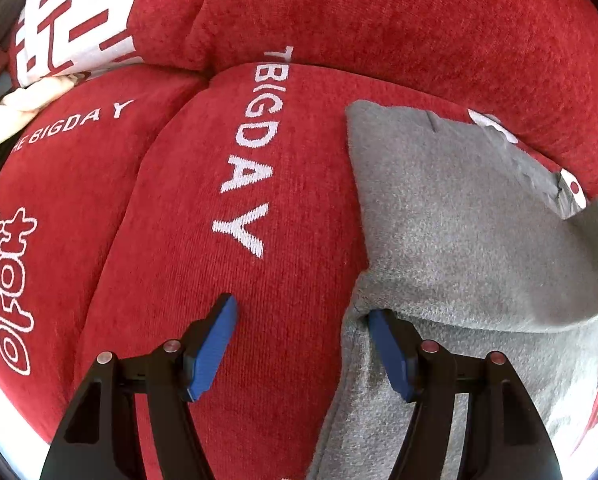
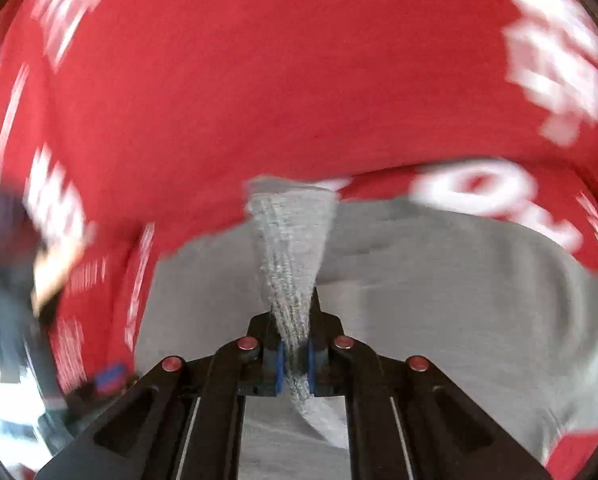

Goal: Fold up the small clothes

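A small grey garment (image 1: 451,232) lies on a red cushioned surface (image 1: 203,240) printed with white letters. In the left wrist view my left gripper (image 1: 303,320) is open and low over the cushion; its right finger (image 1: 387,344) touches the garment's left edge, its left finger is on bare red fabric. In the right wrist view my right gripper (image 2: 295,360) is shut on a pinched fold of the grey garment (image 2: 295,240), which stands up from the rest of the cloth (image 2: 439,280). That view is blurred by motion.
Red cushions with white lettering (image 1: 251,148) fill both views, with a seam between seat and back cushions (image 1: 203,76). A cream cloth (image 1: 27,96) lies at the far left. A dark blurred shape (image 2: 27,264) with a blue patch shows at the left of the right wrist view.
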A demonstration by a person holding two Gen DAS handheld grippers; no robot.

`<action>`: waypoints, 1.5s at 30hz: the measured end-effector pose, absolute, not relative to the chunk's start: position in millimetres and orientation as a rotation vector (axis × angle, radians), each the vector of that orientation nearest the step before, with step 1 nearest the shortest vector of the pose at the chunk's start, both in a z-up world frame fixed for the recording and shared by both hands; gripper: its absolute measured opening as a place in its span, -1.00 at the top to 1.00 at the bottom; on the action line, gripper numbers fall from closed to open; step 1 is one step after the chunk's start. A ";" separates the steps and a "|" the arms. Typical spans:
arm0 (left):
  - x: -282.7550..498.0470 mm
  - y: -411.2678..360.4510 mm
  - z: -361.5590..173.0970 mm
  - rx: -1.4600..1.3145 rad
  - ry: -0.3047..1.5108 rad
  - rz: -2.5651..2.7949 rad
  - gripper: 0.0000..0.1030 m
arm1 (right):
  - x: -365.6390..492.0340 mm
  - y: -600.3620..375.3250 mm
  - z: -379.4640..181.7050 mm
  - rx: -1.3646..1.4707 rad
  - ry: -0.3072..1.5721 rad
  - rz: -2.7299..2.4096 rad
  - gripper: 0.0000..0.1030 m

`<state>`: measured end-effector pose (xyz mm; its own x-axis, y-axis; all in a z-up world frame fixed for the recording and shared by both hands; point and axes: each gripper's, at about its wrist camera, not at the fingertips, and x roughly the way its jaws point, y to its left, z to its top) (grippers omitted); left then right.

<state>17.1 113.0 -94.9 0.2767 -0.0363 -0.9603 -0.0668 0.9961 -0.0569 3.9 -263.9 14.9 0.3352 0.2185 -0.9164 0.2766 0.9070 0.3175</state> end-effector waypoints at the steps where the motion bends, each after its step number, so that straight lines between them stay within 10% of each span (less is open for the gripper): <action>1: 16.9 112.3 -94.9 -0.085 1.288 0.019 -0.42 | -5.6 -288.7 14.7 0.516 1.240 -0.096 0.83; 10: 9.2 112.4 -88.2 0.000 1.302 0.016 -0.56 | -81.9 -388.4 -31.4 0.897 1.269 -0.280 0.80; 19: -4.1 84.7 -51.7 0.078 1.294 -0.080 -0.56 | -99.8 -377.3 -9.7 0.857 1.316 -0.225 0.27; 45: -26.8 -149.9 -42.6 0.172 1.369 -0.369 -0.56 | -170.5 -455.1 -16.3 1.137 1.227 -0.226 0.73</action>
<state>-26.8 -149.9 -42.6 0.1542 -0.1563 -0.9756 0.3546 0.9304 -0.0930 -170.5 -455.1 -16.3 0.3898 0.4144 -0.8224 0.6797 0.4731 0.5606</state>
